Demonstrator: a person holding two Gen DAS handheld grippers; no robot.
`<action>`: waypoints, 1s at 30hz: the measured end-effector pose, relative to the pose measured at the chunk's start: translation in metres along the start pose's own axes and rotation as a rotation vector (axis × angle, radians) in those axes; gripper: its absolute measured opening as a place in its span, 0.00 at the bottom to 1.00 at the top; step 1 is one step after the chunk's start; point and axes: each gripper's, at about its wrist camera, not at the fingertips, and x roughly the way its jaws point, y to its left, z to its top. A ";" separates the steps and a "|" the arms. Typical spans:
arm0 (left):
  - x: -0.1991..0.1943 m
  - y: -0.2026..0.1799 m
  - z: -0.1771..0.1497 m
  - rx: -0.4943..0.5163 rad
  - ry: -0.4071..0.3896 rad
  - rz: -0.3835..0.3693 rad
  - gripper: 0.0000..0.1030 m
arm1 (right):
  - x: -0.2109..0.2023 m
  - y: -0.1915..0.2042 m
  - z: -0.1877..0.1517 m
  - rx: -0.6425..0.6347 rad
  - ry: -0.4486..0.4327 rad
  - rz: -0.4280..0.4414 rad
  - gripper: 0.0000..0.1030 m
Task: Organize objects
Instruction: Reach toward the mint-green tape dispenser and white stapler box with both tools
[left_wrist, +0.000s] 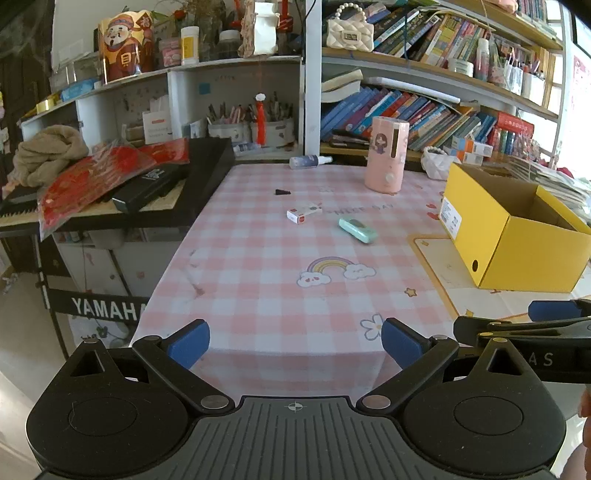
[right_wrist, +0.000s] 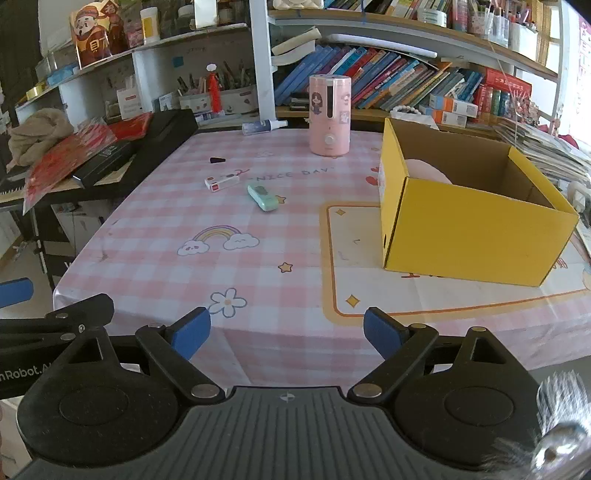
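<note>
On the pink checked tablecloth (left_wrist: 258, 266) lie a mint-green case (left_wrist: 357, 229) (right_wrist: 263, 197), a small white and red box (left_wrist: 303, 213) (right_wrist: 221, 182) and a tiny black piece (left_wrist: 282, 191) (right_wrist: 217, 160). An open yellow cardboard box (left_wrist: 517, 236) (right_wrist: 469, 221) stands at the right, with something pink inside (right_wrist: 424, 170). My left gripper (left_wrist: 295, 341) is open over the table's near edge, nothing between its fingers. My right gripper (right_wrist: 286, 334) is open too, empty, beside the left one and short of the yellow box.
A pink cylinder humidifier (left_wrist: 386, 155) (right_wrist: 329, 114) and a lying spray bottle (left_wrist: 309, 161) (right_wrist: 263, 127) sit at the table's back. A keyboard (left_wrist: 110, 206) piled with red bags stands left. Bookshelves (left_wrist: 424, 110) rise behind.
</note>
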 end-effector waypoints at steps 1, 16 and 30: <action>0.002 0.000 0.000 0.000 0.003 0.001 0.98 | 0.002 0.000 0.001 0.000 0.003 0.002 0.87; 0.053 0.009 0.030 -0.033 0.016 0.047 0.98 | 0.059 0.004 0.038 -0.038 0.041 0.047 0.85; 0.121 0.015 0.087 -0.083 -0.004 0.105 0.98 | 0.141 -0.001 0.114 -0.092 0.038 0.104 0.72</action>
